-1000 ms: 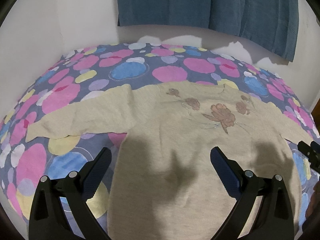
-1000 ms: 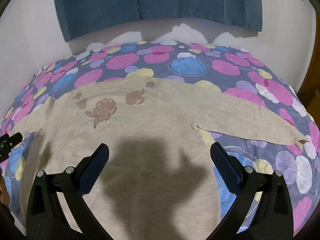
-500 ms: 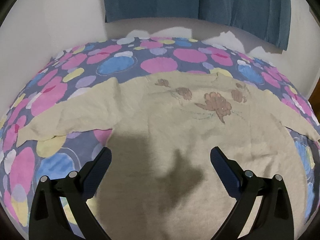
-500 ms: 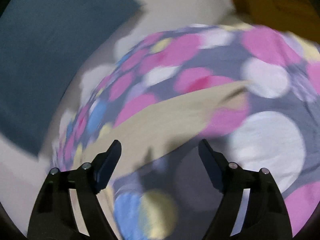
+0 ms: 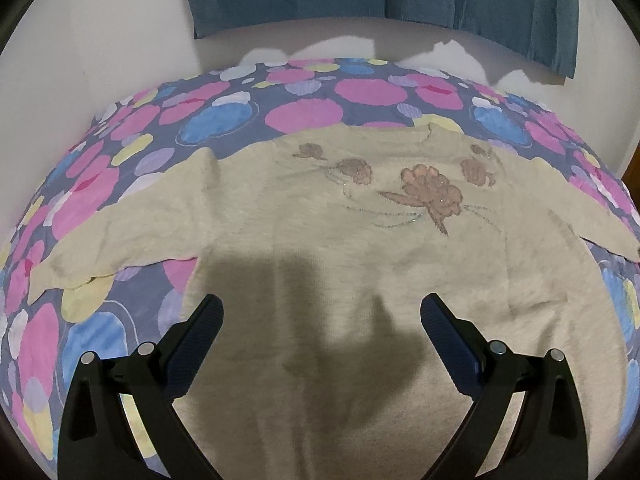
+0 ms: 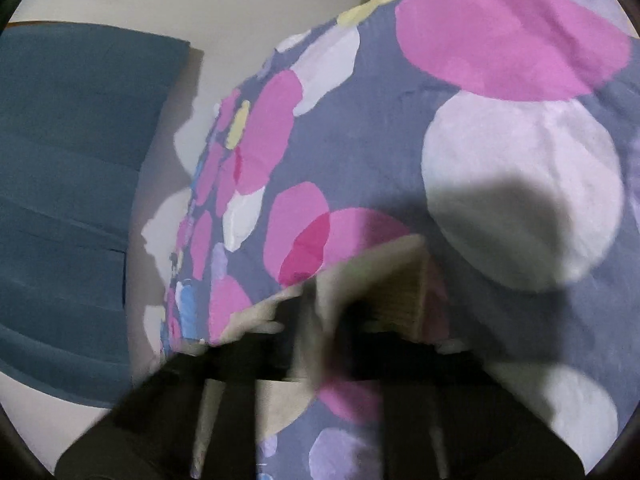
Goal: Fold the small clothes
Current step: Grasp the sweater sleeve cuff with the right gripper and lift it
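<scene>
From my left gripper [image 5: 320,332] I see the tan sweater [image 5: 340,248] lying flat on the spotty blanket [image 5: 120,184], both sleeves spread out wide so it is ready to fold, and my jaws are wide open above its near part, holding nothing. From my right gripper [image 6: 320,336] the picture is blurry, but my jaws are pinched tight on the sleeve end [image 6: 384,284] at the sweater's right side, I think so I can fold it in.

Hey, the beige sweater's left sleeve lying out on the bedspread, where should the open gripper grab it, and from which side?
Grip the left sleeve at its cuff end, coming in from the outer side over the spotted bedspread. The sleeve lies flat and spread away from the sweater body, so its free tip is probably easiest to pinch and carry inward. The left gripper is open.
</scene>
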A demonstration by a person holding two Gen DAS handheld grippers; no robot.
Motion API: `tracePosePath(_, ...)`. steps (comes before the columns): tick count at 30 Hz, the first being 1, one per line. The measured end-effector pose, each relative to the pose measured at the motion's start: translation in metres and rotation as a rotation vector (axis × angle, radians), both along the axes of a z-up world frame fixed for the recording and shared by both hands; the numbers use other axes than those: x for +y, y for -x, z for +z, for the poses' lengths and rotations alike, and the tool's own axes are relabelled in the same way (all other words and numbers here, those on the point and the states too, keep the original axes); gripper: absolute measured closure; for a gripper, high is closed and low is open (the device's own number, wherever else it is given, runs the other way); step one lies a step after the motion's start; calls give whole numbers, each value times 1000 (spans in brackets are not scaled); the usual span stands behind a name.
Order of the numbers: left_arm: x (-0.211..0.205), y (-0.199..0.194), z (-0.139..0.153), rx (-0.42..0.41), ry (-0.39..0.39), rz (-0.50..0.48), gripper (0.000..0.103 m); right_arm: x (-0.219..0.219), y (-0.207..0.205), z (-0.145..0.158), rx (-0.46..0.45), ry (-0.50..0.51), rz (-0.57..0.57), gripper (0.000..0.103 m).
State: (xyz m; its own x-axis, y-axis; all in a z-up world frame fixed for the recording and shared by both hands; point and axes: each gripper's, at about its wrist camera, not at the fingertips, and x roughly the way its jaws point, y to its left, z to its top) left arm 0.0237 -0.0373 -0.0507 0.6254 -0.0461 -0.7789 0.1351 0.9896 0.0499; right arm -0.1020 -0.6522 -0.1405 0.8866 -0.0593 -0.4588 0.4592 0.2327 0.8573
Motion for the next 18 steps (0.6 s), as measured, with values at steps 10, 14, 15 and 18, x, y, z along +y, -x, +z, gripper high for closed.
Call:
tracePosePath(10,16,0,3,-6,-1,20,5,51,-7,87,-80,321,64,99)
tracePosePath(14,30,2,10,-30,-13,39,5,122,-45,138,-120,476,211,99)
tracePosePath(15,37,3,12,-36,-15,49,5,151,-58,154,-137,524,268,99)
tracePosePath(18,58,5,18,-50,-15,83,5,227,-91,180,-189,606,411,99)
